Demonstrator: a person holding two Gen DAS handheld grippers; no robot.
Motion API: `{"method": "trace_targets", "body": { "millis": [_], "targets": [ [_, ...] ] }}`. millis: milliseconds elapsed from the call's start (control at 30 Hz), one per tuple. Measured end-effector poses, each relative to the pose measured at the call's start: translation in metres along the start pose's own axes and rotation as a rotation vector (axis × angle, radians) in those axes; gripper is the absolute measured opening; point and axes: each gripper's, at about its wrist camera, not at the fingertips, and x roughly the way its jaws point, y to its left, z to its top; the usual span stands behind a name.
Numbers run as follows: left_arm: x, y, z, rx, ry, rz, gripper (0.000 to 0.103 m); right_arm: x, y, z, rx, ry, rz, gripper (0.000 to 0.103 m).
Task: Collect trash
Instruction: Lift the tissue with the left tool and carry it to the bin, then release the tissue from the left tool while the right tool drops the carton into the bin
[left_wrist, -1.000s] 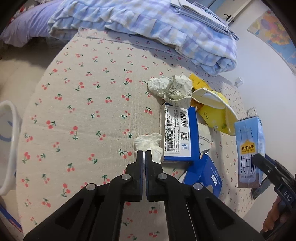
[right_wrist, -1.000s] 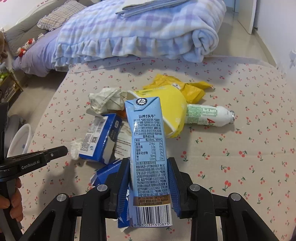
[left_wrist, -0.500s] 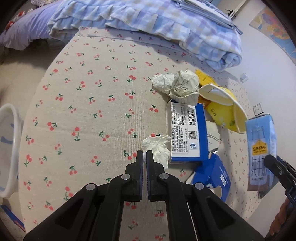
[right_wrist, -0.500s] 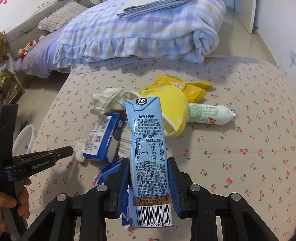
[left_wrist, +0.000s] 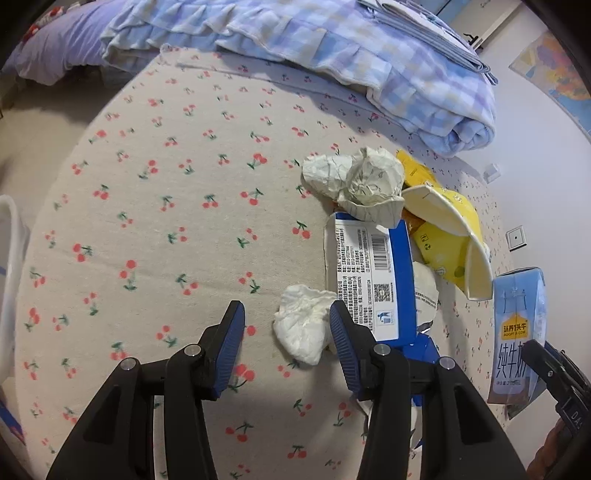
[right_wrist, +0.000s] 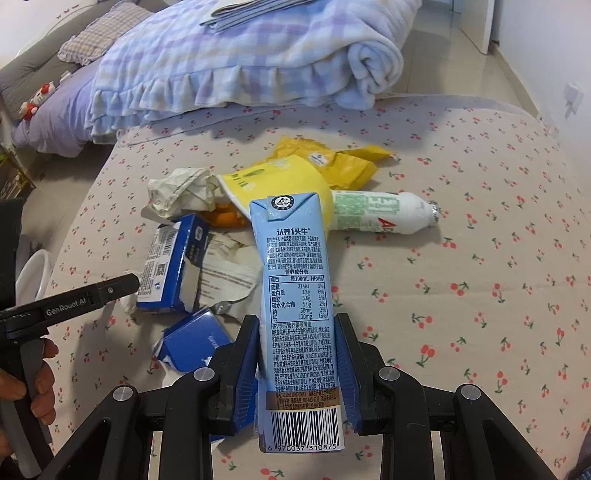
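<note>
Left tongs (left_wrist: 286, 325) spread wide, empty, straddling crumpled tissue (left_wrist: 303, 332) on the cherry-print bed (left_wrist: 147, 221). Right tongs (right_wrist: 299, 373) clamp the blue milk carton (right_wrist: 295, 295) upright. Best: lower squarely, close on the tissue's bulk only. Torn blue box (left_wrist: 369, 273) touches the right finger's side, risk of snagging. Farther: crumpled paper (left_wrist: 358, 184), yellow cup (left_wrist: 447, 240), white bottle (right_wrist: 380, 218), folded blanket (right_wrist: 240, 62).
</note>
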Motion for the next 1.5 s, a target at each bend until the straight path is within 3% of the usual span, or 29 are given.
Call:
{"method": "trace_targets", "body": {
  "millis": [67,100,133,300,567,900,1500],
  "targets": [
    [0.002,-0.005,-0.001,0.018,-0.014,0.012,0.047,0.0,-0.002,-0.001,0.005,0.002,-0.002,0.036],
    [0.003,-0.008,-0.002,0.035,-0.015,0.015,0.031,0.0,-0.003,-0.001,0.006,0.002,-0.003,0.036],
    [0.006,-0.012,-0.003,0.053,0.003,-0.002,0.023,0.0,-0.003,-0.001,0.007,0.003,-0.004,0.036],
    [0.003,-0.025,-0.009,0.111,-0.007,0.032,0.012,-0.003,0.0,0.0,-0.001,-0.004,-0.001,0.036],
    [-0.032,-0.015,-0.015,0.137,-0.051,0.056,0.012,-0.014,0.023,0.005,-0.029,-0.044,0.039,0.036],
    [-0.08,0.028,-0.02,0.105,-0.106,0.09,0.012,-0.011,0.071,0.008,-0.073,-0.053,0.088,0.036],
    [-0.145,0.173,-0.033,-0.084,-0.184,0.2,0.012,0.024,0.195,0.01,-0.198,-0.03,0.207,0.036]
  ]
}}
